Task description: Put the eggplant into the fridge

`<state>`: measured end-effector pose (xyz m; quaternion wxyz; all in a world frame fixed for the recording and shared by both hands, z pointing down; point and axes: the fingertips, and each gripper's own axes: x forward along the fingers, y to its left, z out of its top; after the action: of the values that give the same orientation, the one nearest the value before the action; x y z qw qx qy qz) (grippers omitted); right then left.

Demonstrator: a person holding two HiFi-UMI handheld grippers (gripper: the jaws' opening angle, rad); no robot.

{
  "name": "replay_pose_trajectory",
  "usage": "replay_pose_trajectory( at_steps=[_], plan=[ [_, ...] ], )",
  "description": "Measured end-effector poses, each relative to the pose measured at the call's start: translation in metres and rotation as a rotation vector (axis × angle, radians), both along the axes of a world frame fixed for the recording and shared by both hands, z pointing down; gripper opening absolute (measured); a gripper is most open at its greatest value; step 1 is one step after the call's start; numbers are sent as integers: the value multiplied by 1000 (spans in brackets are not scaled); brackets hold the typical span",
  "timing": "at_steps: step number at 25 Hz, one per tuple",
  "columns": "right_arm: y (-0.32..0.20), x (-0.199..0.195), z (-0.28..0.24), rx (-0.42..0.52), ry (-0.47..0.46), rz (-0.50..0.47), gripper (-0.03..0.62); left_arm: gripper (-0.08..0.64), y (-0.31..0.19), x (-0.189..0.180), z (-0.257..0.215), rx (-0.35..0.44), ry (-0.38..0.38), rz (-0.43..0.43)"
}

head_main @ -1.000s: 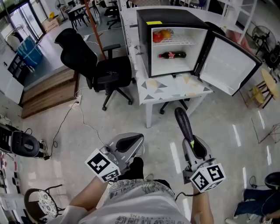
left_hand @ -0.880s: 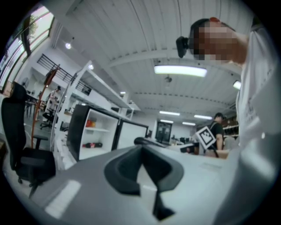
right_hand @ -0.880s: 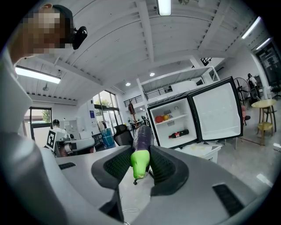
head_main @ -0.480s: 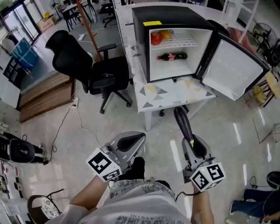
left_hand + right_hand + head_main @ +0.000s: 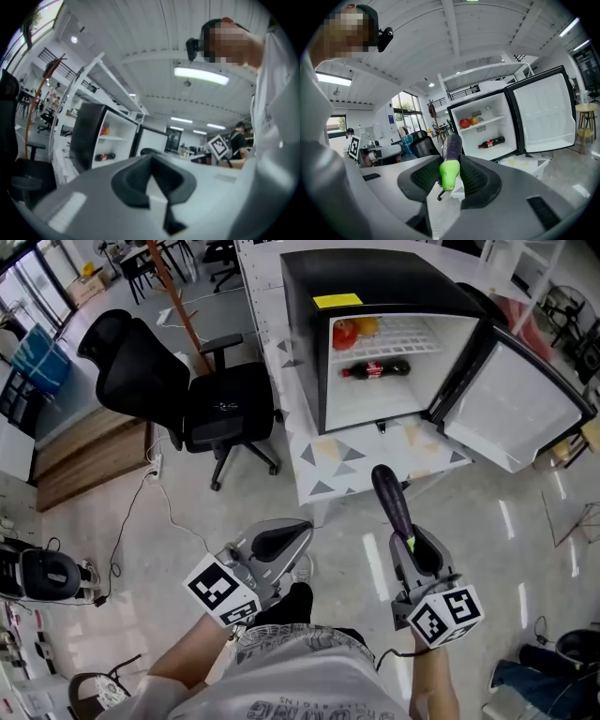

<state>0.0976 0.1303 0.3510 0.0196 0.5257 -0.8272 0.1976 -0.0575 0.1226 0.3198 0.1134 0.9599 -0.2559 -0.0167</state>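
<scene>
In my right gripper (image 5: 410, 547) is the dark purple eggplant (image 5: 392, 501); the jaws are shut on its green stem end and its body points toward the fridge. In the right gripper view the eggplant (image 5: 451, 149) stands up between the black pads. The black fridge (image 5: 375, 292) stands open on a low white table (image 5: 370, 457), its door (image 5: 517, 411) swung out to the right. Inside, a red fruit (image 5: 345, 332) and an orange one share the upper shelf, and a cola bottle (image 5: 377, 368) lies below. My left gripper (image 5: 279, 542) is shut and holds nothing, level with the right one.
A black office chair (image 5: 192, 390) stands left of the table, with a cable trailing over the floor by it. Wooden steps (image 5: 89, 460) lie at the far left. A stool (image 5: 581, 442) is behind the open door. Pale shiny floor lies between me and the table.
Both grippers and the head have come closer to the fridge, which now looks larger and lower in the view. The eggplant stays gripped the same way.
</scene>
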Motion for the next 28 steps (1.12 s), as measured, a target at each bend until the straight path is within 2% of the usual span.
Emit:
replay_pose_trajectory(
  at_steps=[13, 28],
  plan=[
    [-100, -18, 3, -32, 21, 47, 127, 8, -103, -18, 4, -24, 0, 56],
    [-170, -24, 20, -64, 39, 83, 128, 8, -167, -27, 13, -43, -9, 91]
  ],
)
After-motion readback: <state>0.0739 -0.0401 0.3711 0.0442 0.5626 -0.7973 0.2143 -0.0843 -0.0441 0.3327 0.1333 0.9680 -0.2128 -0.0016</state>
